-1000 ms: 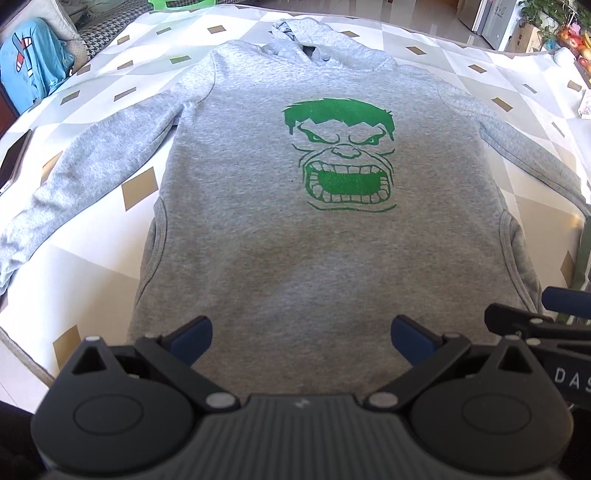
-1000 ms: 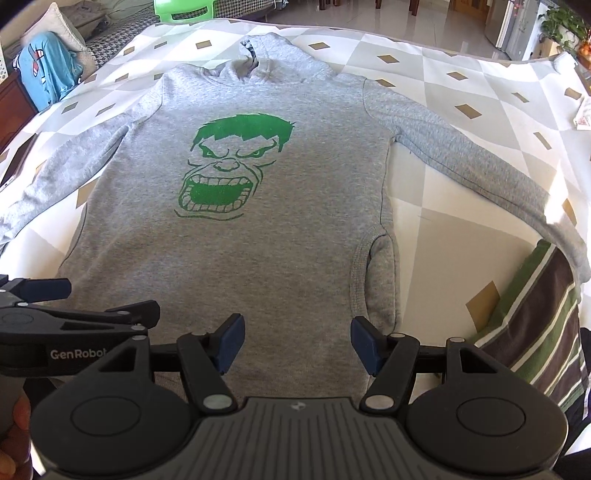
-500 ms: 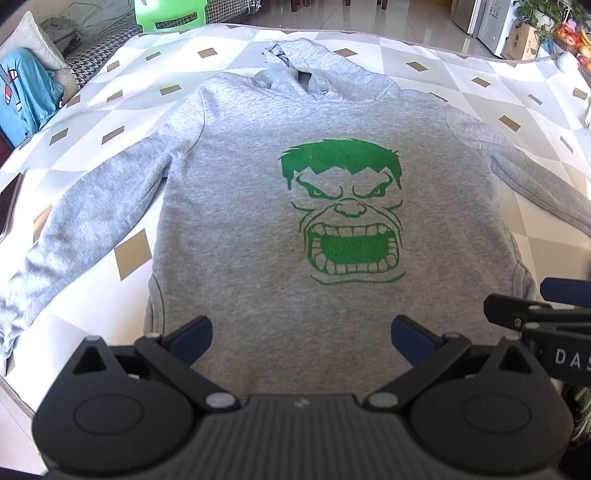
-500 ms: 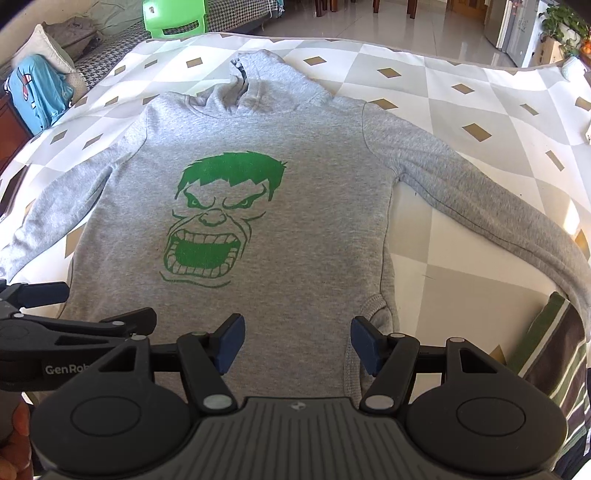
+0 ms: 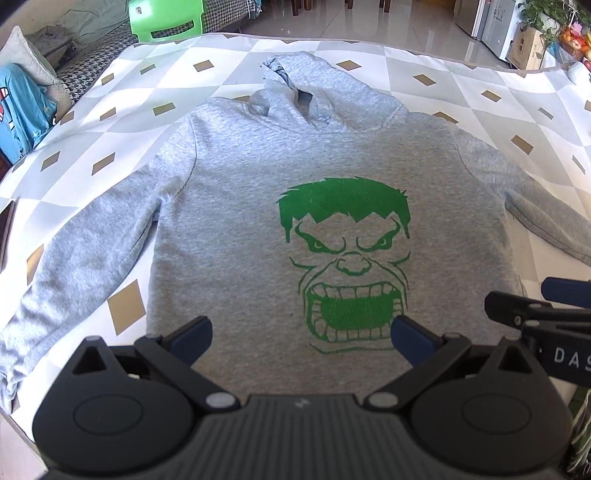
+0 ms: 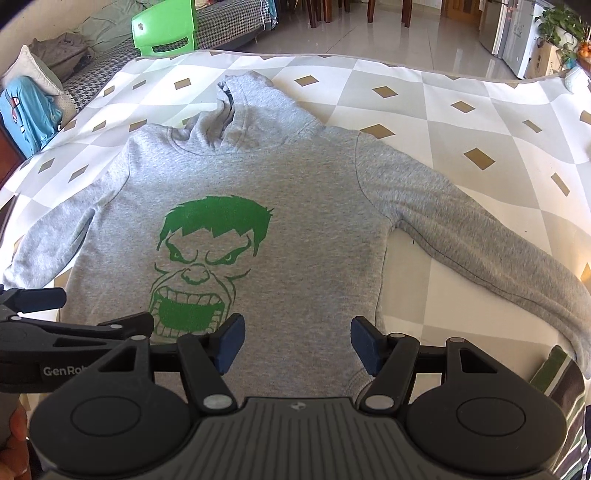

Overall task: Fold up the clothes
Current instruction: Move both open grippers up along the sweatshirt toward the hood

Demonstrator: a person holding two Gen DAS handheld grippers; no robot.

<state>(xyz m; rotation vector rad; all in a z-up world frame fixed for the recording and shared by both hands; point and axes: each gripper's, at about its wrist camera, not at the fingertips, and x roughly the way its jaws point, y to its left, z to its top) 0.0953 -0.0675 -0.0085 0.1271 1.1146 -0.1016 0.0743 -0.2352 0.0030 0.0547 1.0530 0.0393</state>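
A home living room. Ahead of the tongs a bed or mat under a quilt [image 5: 424,55] in grey and white diamonds fills the floor space. Beyond it to the left stand a checked sofa [image 6: 229,22] with cushions and a green plastic chair [image 6: 162,26]; far right, a fridge [image 5: 491,22] and potted plants [image 6: 561,22] on glossy tile.

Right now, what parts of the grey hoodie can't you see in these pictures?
- Bottom hem of the grey hoodie: hidden behind the left gripper in the left wrist view and the right gripper in the right wrist view.
- Left cuff: cut off by the left wrist view's edge.
- Right cuff: bunched at the frame edge beside the striped cloth.
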